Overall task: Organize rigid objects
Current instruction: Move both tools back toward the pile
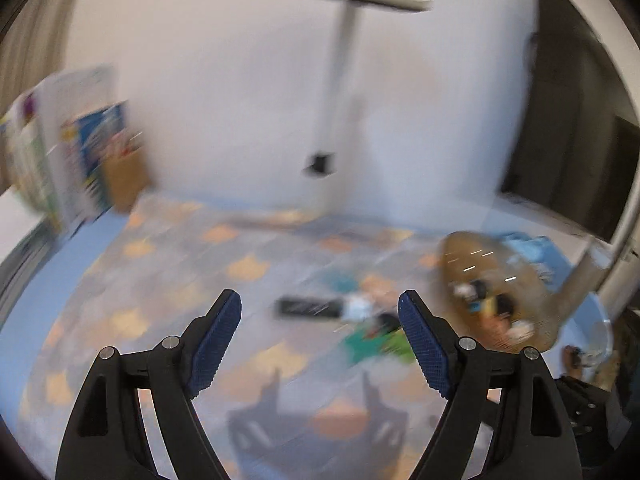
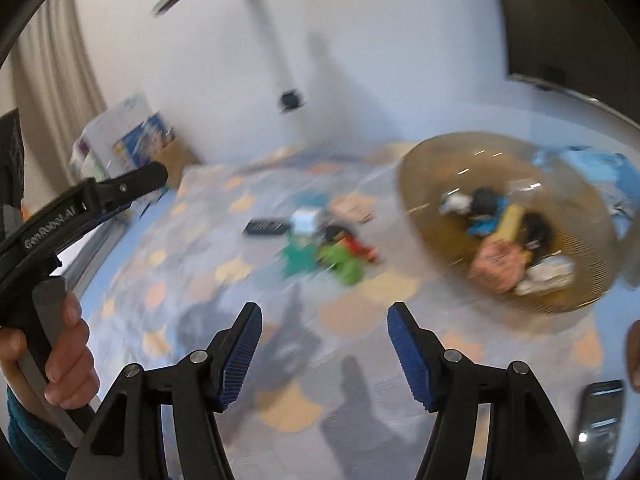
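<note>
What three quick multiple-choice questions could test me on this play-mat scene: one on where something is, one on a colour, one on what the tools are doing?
1. Where does the black remote lie?
A. in the basket
B. on the mat, left of the toy pile
C. on the boxes

2. What colour are the tool pads?
A. blue
B. red
C. white

3. What does the right tool hold?
A. the remote
B. a green toy
C. nothing

Answers: 1 B, it lies on the patterned mat beside the toy pile, outside the basket. 2 A, the ridged pads are blue. 3 C, only mat shows between its fingers.
</note>
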